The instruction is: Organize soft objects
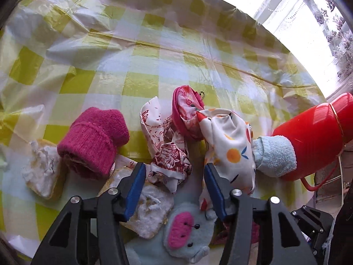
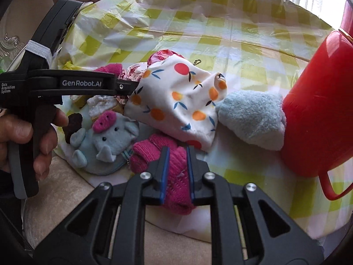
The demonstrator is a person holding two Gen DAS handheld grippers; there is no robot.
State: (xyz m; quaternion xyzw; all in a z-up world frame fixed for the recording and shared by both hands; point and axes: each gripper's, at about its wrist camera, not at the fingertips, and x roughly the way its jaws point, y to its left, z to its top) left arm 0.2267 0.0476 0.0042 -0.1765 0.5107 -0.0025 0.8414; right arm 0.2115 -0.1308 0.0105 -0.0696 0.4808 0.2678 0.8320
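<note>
1. Your right gripper [image 2: 178, 152] is pinching the magenta knit sock [image 2: 176, 176] between its blue pads; the sock's long axis runs straight along the fingers, its far end bunched ahead of the tips at the near edge of the table [image 2: 220, 50].
2. Just beyond it lies the fruit-print cloth [image 2: 181, 101], stretched from left to right, with the pale blue terry sock [image 2: 253, 119] touching its right end.
3. That blue sock points toward the red jug [image 2: 315, 110], which lies tipped on its side.
4. The blue elephant plush [image 2: 110, 137] sits left of the pinched sock, face up.
5. Your left gripper [image 1: 175, 167] has its jaws spread with nothing between the pads, hovering over the red-patterned cloth [image 1: 172, 156], beside a rolled magenta sock [image 1: 94, 141].
</note>
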